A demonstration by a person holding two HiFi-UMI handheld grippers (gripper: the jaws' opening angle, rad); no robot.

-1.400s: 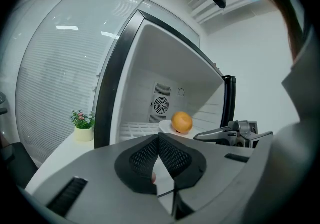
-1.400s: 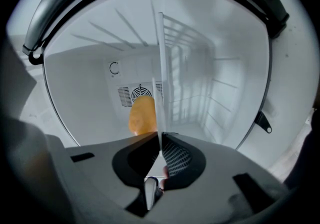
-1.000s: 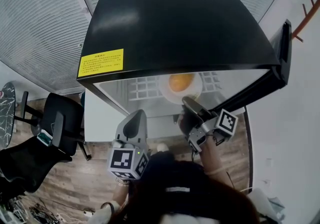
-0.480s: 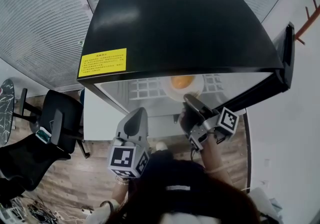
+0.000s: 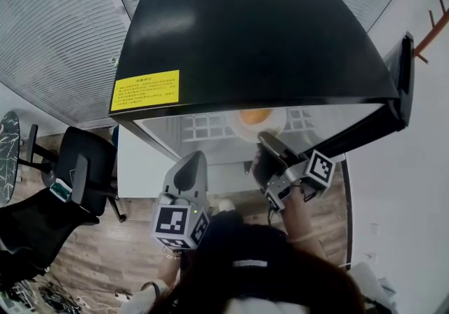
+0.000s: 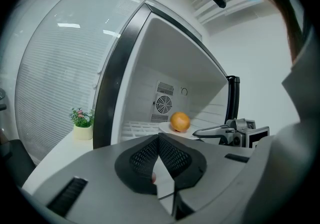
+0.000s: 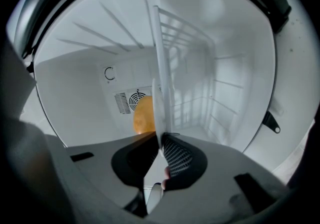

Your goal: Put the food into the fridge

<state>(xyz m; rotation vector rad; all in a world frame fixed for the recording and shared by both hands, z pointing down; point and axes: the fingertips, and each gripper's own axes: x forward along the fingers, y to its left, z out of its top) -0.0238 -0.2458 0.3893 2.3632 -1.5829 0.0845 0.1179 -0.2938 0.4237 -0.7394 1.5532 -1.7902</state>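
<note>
White plate [image 7: 158, 83] showing edge-on, thin rim sitting pinched in right tongs [image 7: 160, 140], mesh pads pressing on it. Round orange [image 7: 143, 116] resting on plate inside fridge [image 5: 245, 32], half hiding under glossy black top at head-view centre. Left tongs [image 6: 159, 138] staying shut, gripping nothing.

The glossy black fridge [image 5: 252, 32] throws back reflections, smooth white walls inside. The round white plate [image 5: 279, 123] is smooth and shiny, the grey plastic right gripper [image 7: 160, 144] is matt, and below lies a brown wood-plank floor [image 5: 126, 249].

orange [image 5: 254, 116] on plate [image 5: 276, 130] in fridge [image 5: 252, 32], fan vent [image 6: 163, 103] behind, potted plant [image 6: 82, 123] L of fridge
</note>
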